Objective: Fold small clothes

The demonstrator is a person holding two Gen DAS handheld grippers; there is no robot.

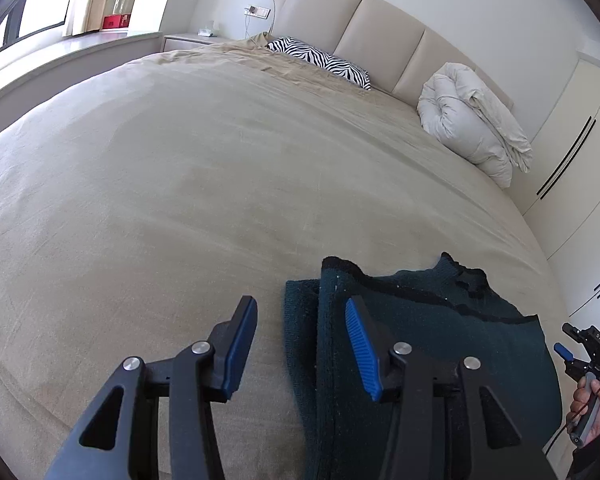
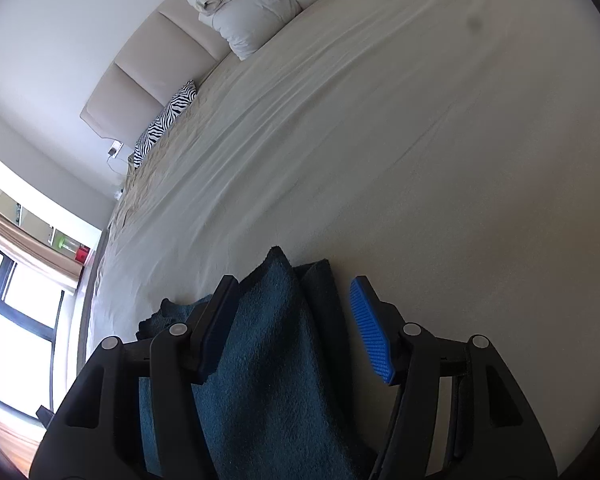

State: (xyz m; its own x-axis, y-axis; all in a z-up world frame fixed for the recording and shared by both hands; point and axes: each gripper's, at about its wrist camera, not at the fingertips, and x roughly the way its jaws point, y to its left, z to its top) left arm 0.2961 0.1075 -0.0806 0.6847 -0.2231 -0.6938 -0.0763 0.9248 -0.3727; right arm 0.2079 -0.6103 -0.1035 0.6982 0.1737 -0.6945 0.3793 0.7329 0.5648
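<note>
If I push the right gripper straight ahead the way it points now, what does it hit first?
Most likely the dark teal garment: the open right gripper already has its raised fold between the fingers. Past that lies only the beige bed sheet, though depth is hard to judge.

Dark teal garment (image 1: pixel 420 340); beige bedsheet (image 1: pixel 180 180); zebra-striped pillow (image 1: pixel 320 60); white duvet (image 1: pixel 472 120).

A wide bed (image 1: pixel 180 160) with beige padded headboard (image 1: pixel 380 28), zebra pillow (image 1: pixel 320 60) and rolled duvet (image 1: pixel 472 120) beside a sunlit window (image 1: pixel 40 12).
</note>
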